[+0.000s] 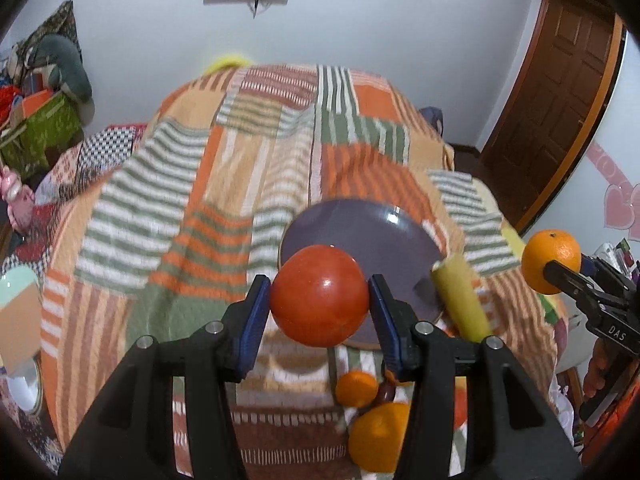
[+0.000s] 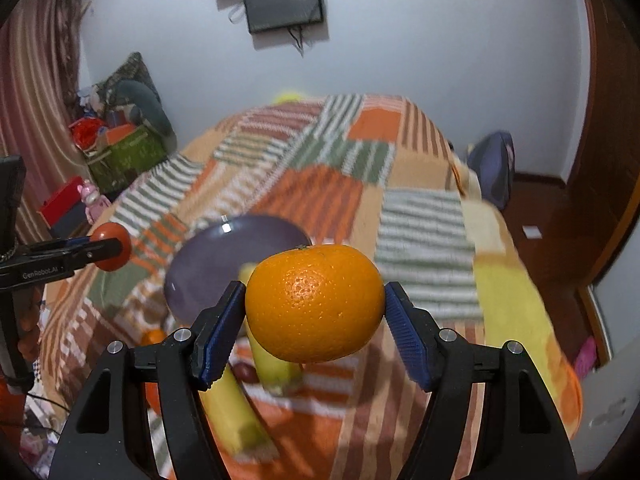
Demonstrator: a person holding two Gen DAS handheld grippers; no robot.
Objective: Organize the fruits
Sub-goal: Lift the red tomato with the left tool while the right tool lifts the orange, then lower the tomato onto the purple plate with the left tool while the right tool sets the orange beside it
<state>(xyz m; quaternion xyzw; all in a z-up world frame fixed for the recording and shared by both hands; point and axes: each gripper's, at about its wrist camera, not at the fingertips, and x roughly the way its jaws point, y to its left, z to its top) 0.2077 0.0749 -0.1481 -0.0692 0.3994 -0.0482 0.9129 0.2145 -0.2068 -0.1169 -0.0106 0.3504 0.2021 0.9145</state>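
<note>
**Both grippers loaded, held above plate and bedspread**

Left black two-finger gripper with blue ribbed pads (image 1: 320, 294): jaws parted to fruit width, clamped on a glossy round red tomato-like fruit (image 1: 320, 295). Held in the air, over the near edge of the round dark purple plate (image 1: 360, 232) in the left wrist view. Same gripper seen from the right wrist camera (image 2: 114, 252), white lettering "GenRobot.AI" legible on its black body.

Right black two-finger gripper with blue ribbed pads (image 2: 315, 304): jaws spread wide, closed on a dimpled orange citrus fruit with small green stem stub (image 2: 315, 303). Held aloft, in front of the plate (image 2: 208, 264) in its own view. Seen from the left wrist camera (image 1: 554, 270) off to the right of the plate; white letters "DAS" readable on the body, rest of marking cut off.

Plate resting on the patchwork bedspread in orange, green and white stripes (image 1: 180, 208); surface bare where visible.

Pale yellow banana-like pieces (image 2: 234, 416), blurred, lying on the bedspread just beside the plate's near edge. Two smaller orange fruits (image 1: 380, 436) and a small dark reddish item (image 1: 386, 392) on the bedspread below the left gripper; identity of the dark item not determinable.

Dark wall-mounted screen (image 2: 284, 2) on the far wall; no text readable.
</note>
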